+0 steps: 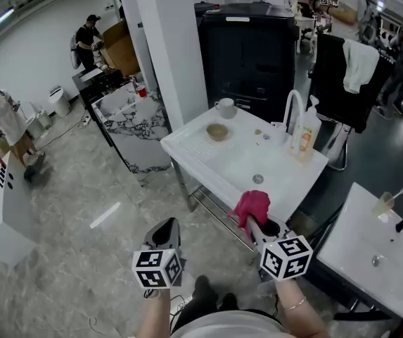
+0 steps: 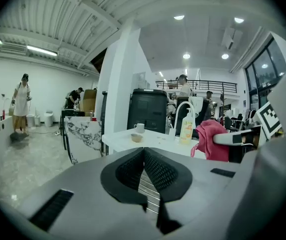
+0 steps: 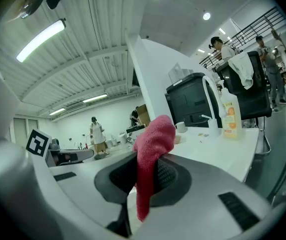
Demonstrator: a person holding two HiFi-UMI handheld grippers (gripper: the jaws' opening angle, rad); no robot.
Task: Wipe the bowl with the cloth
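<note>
Since no wiping has begun, both my claws hang low in the head view, short of the counter point(image 1: 200, 153). My right claw point(image 1: 256, 222), lower centre-right of that view, is clenched on the cloth point(image 1: 252, 205). The pink fabric is pinched partway along between the pads, so a bunched lump stands up past the tips and a tail hangs down behind them. I judge that this grip suits the job: the loose lump in front is what would rub the bowl, while the pads stay clear of it.

My left claw point(image 2: 143, 153) is clenched too, with nothing in it; in its own view the ribbed pads meet at mid-frame. In the head view it sits lower centre-left, beside the right one but apart from it. It is probably empty so that it can steady the bowl.

The bowl point(image 1: 217, 132) stands upright on the counter's flat left part, above centre in the head view. It is near a cup point(image 1: 225, 107) and well apart from the cloth. The basin point(image 1: 275, 166) lies to its right, with a tap point(image 1: 291, 110) and a bottle point(image 1: 305, 134) at the far rim. Nothing touches the bowl, so I take this to be the approach: the cloth has to travel up the frame to reach it.
</note>
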